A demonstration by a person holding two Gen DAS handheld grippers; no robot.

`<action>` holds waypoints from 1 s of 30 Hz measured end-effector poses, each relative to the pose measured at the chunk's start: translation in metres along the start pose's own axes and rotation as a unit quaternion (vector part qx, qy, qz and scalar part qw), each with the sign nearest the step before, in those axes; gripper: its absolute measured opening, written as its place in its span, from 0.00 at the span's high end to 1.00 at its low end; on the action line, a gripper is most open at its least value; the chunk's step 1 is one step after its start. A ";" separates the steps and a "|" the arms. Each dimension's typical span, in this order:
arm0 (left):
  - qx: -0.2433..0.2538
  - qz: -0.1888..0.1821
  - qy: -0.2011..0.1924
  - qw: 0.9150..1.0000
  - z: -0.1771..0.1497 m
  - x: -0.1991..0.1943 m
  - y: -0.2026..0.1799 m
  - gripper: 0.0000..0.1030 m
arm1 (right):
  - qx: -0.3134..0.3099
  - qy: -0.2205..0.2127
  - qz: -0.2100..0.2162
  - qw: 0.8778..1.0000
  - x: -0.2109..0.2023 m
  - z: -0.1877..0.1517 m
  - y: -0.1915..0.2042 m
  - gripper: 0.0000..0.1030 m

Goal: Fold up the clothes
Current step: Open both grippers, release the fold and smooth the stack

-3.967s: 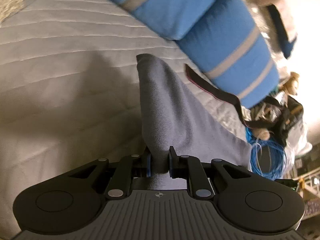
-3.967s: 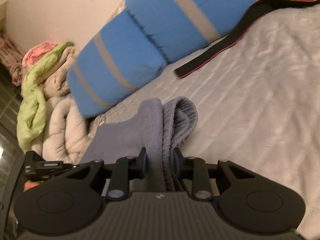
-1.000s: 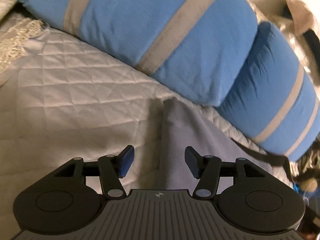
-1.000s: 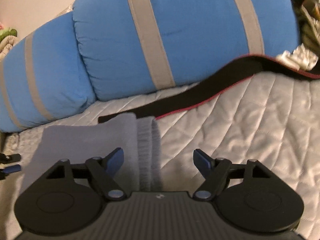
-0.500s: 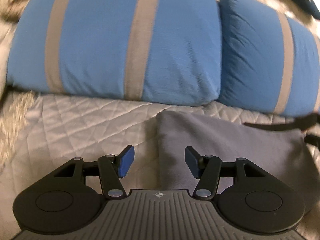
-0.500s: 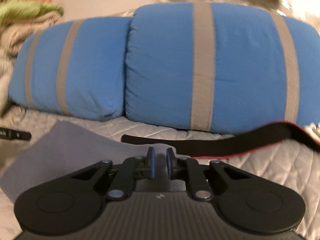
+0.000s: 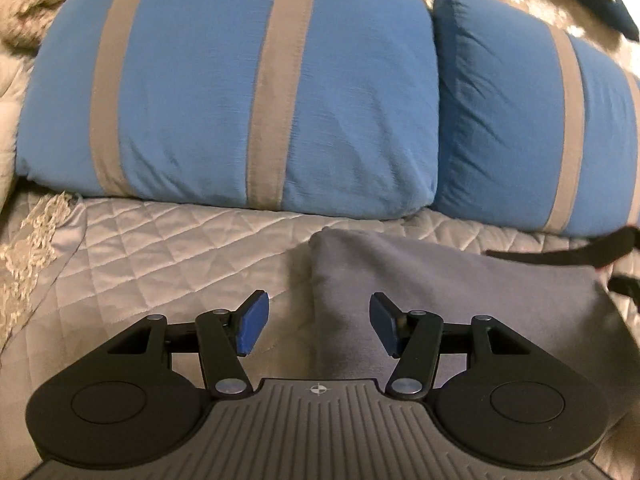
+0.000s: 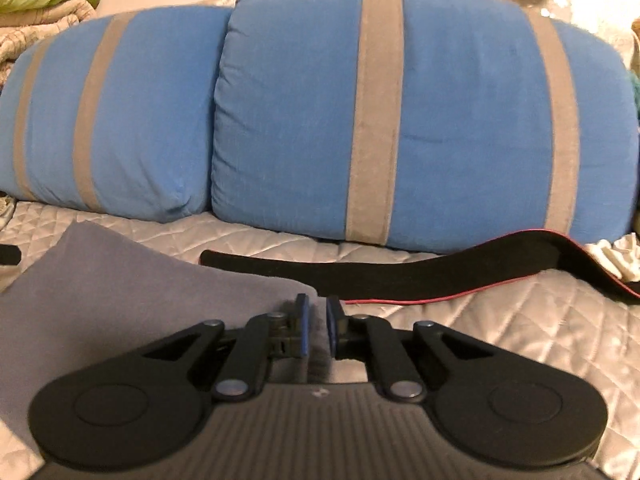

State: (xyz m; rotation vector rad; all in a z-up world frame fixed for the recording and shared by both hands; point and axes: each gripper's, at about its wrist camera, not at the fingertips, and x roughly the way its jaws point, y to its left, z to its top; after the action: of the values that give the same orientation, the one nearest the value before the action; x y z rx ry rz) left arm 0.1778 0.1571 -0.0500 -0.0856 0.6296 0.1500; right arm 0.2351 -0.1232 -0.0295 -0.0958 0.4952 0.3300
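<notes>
A grey garment [image 7: 460, 292] lies folded flat on the quilted bed, just in front of two blue pillows. My left gripper [image 7: 316, 326] is open and hovers over the garment's left edge, which runs between the blue pads [image 7: 252, 328]. In the right wrist view the same grey garment [image 8: 120, 292] spreads to the left. My right gripper [image 8: 316, 330] is at its right corner with the fingers [image 8: 302, 330] nearly together, and grey fabric shows in the thin gap between them.
Two blue pillows with grey stripes [image 7: 248, 92] [image 8: 400, 112] block the far side of the bed. A black strap with a red edge [image 8: 420, 276] lies just behind the garment on the grey quilt [image 7: 160, 248]. Piled bedding [image 8: 36, 12] sits at the far left.
Both grippers let go of the garment once it was laid down. The right one then shut again at its right corner, while the left stays open and has drawn back slightly.
</notes>
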 end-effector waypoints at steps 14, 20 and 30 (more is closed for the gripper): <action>-0.032 0.008 0.038 0.999 -0.003 -0.042 0.004 0.47 | 0.003 0.046 0.000 0.999 -0.064 -0.043 0.018 0.71; -0.086 -0.008 0.051 0.995 0.006 -0.069 0.004 0.47 | 0.017 0.046 0.001 0.999 -0.085 -0.051 0.019 0.65; -0.061 -0.058 0.021 0.996 0.003 -0.104 -0.031 0.34 | 0.070 0.024 0.010 0.997 -0.119 -0.054 0.013 0.15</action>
State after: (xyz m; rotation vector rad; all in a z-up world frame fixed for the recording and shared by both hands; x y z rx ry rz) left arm 0.1014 0.1150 0.0150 -0.2441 0.6545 0.0746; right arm 0.1077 -0.1545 -0.0191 0.0379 0.5649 0.3113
